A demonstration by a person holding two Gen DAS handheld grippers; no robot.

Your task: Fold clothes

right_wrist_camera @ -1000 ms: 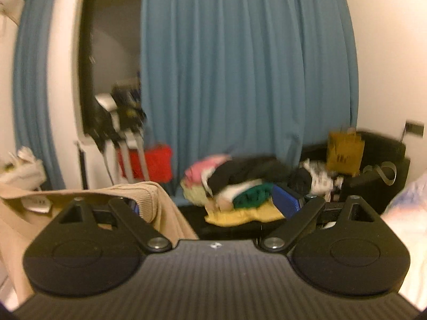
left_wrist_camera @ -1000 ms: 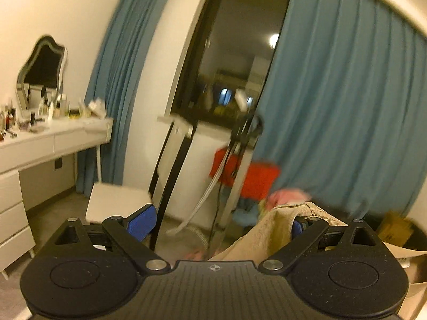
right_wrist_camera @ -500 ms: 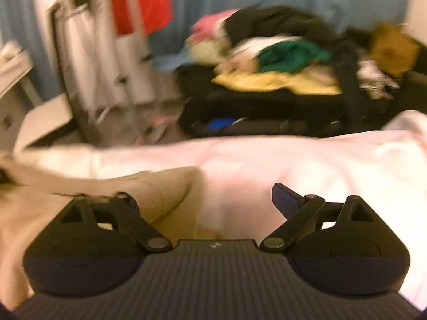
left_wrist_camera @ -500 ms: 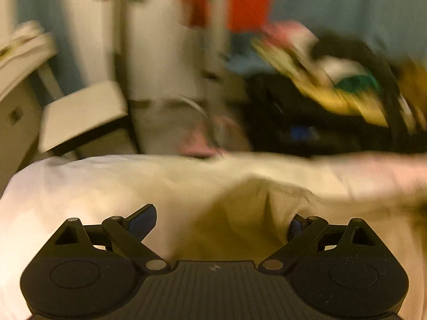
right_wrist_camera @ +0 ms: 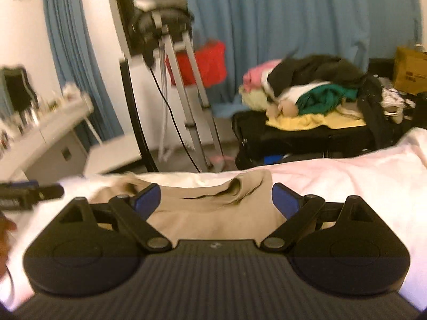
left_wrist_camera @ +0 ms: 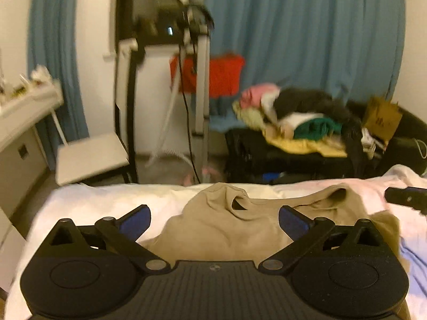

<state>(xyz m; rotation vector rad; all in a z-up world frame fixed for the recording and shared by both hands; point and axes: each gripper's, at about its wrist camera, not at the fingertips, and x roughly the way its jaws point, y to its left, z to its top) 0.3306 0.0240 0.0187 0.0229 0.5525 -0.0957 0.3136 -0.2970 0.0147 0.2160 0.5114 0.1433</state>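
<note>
**Mia:** What does the left view show that the right view does not?

**Ben:** In the left view you see the whole top of the tan sweater (left_wrist_camera: 221,229). It has a round neck hole and bumpy folds. At the right edge a bit of the right tool (left_wrist_camera: 405,196) pokes in over the bed (left_wrist_camera: 93,200).

**Mia:** And the right view?

**Ben:** It shows only one end of the tan sweater (right_wrist_camera: 213,210), with a curled-up edge. At its left edge you can see the tip of the left tool (right_wrist_camera: 29,190). It also shows more of the white table (right_wrist_camera: 53,125) with little bottles on it.

**Mia:** Where is the sweater?

**Ben:** It lies on the white bed sheet, near the far edge of the bed. It is wrinkled and not folded.

**Mia:** What are the tools doing?

**Ben:** The left tool (left_wrist_camera: 213,217) has its two blue fingers spread wide apart. Nothing is between them. The sweater shows in the gap, under it. The right tool (right_wrist_camera: 216,200) is spread wide too, and it holds nothing. It is over the sweater as well.

**Mia:** What is behind the bed?

**Ben:** A pile of clothes (left_wrist_camera: 299,117) in pink, black, green and yellow sits on something black. Blue curtains (left_wrist_camera: 307,32) hang behind it. There is a red thing (right_wrist_camera: 205,62) and a white chair (left_wrist_camera: 90,157) too.
</note>
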